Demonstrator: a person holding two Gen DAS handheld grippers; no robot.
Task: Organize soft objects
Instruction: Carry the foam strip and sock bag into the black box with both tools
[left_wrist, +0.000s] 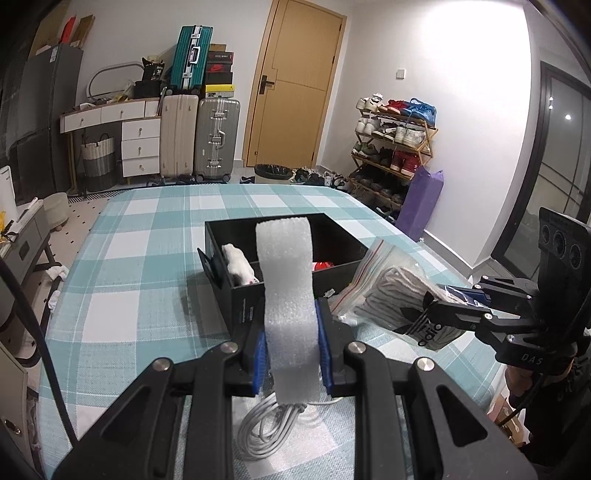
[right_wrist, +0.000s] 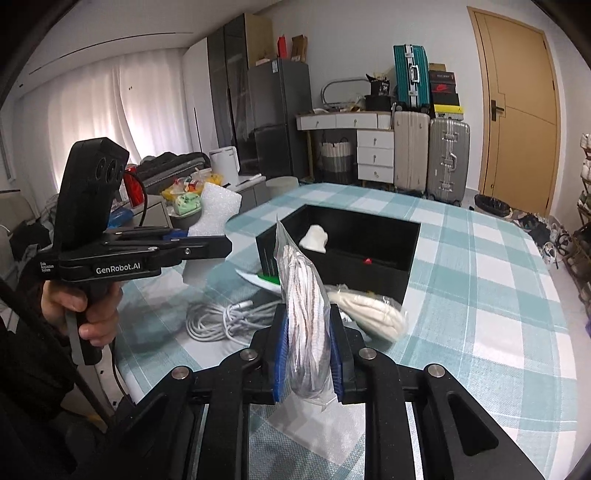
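Foam strip (left_wrist: 286, 295) is pinched upright in the left gripper (left_wrist: 291, 350); bagged socks (right_wrist: 308, 317) are squeezed by the right gripper (right_wrist: 308, 354), both just before the black box (right_wrist: 369, 266). Light, springy, probably slippery plastic: mid-body holds seem safest.

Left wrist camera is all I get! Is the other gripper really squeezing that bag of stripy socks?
Observer: Yes, the right wrist view shows the right gripper with its blue pads pressed on both sides of the sock bag.
Operator: Is something hiding behind the bag?
Observer: A cream bundle lies on the bed beside the black box.
Operator: Who holds mine, with the foam strip?
Observer: A bare hand grips the left gripper by its handle.
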